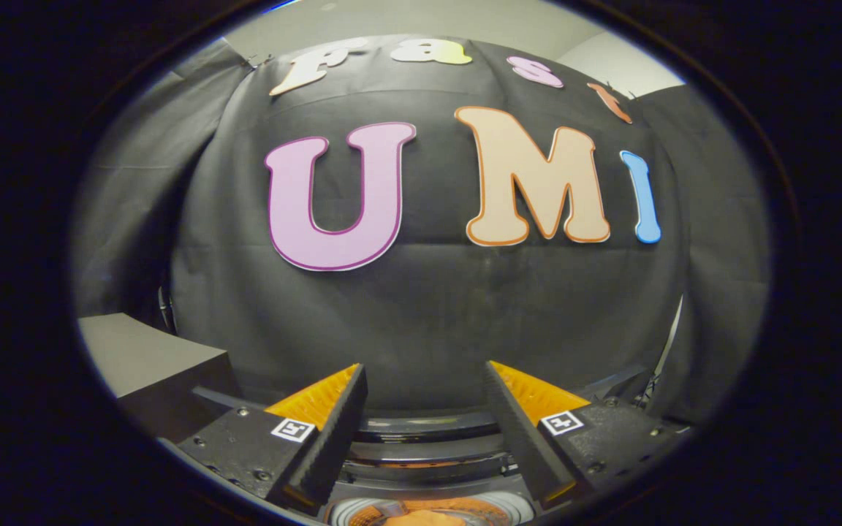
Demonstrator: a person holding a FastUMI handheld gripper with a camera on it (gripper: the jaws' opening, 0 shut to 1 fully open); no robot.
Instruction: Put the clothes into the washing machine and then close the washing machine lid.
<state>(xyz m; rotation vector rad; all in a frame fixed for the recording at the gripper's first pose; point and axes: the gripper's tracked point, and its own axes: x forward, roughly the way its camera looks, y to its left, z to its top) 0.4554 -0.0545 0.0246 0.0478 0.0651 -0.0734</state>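
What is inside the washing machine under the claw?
Something orange, maybe clothes, lies inside the washing machine. The open claw holds nothing. Its fingers cover the rest.

Dark washing machine [428, 449] below the tool's [426, 380] spread fingers, orange clothes [425, 517] in its round white-rimmed opening

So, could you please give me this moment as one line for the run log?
gripper: open, holding nothing | washing machine: below fingers, lid open | orange cloth: in drum | next: probably close lid

No legible text (markers unreadable)
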